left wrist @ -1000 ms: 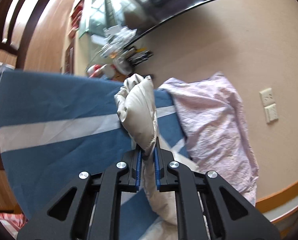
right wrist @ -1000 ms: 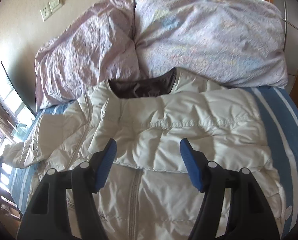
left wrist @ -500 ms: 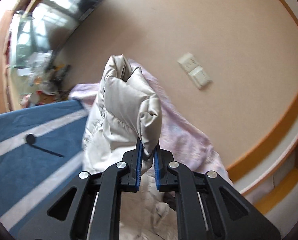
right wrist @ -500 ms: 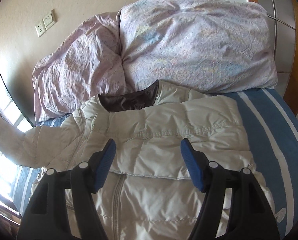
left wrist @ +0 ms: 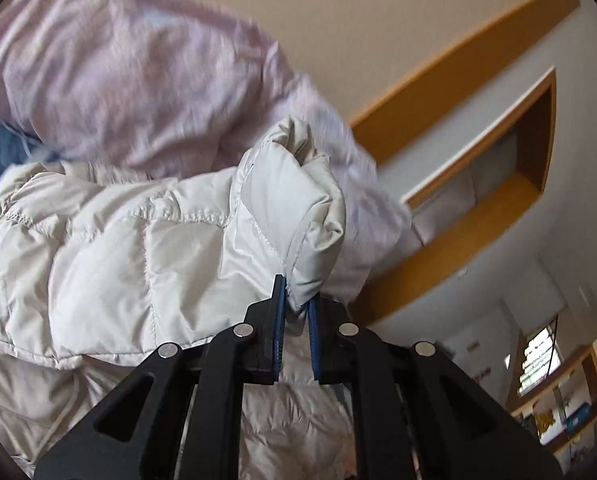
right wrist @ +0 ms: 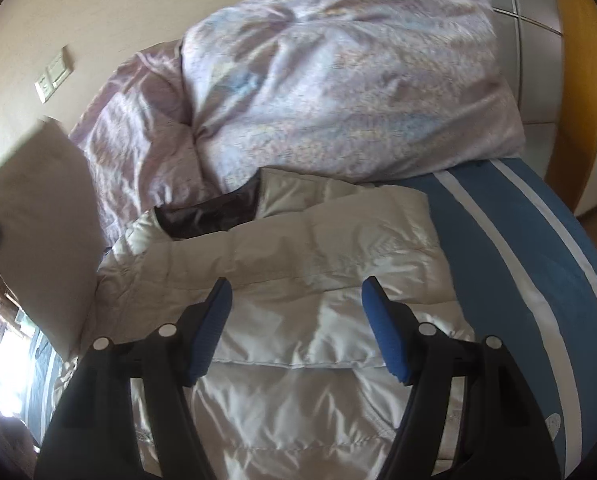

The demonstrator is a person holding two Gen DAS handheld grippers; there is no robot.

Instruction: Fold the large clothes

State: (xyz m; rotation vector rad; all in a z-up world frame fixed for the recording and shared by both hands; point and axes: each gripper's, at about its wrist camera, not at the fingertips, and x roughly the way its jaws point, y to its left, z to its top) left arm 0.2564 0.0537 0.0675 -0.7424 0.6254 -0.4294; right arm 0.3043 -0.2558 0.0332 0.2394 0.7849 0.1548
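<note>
Two grippers are working over one quilted cream down jacket (right wrist: 298,360), which is lying front-up on the blue striped bedsheet (right wrist: 510,264) below the lilac duvet (right wrist: 338,92). At far left, the left gripper (left wrist: 296,312) is pinching the sleeve cuff (left wrist: 298,208) between pressed-together jaws, holding it raised over the jacket body. To the right, the right gripper (right wrist: 298,316) is hovering with jaws spread and empty above the chest. The sleeve fold looks to be in hand; next, the cuff probably needs laying flat across the chest before letting go.
</note>
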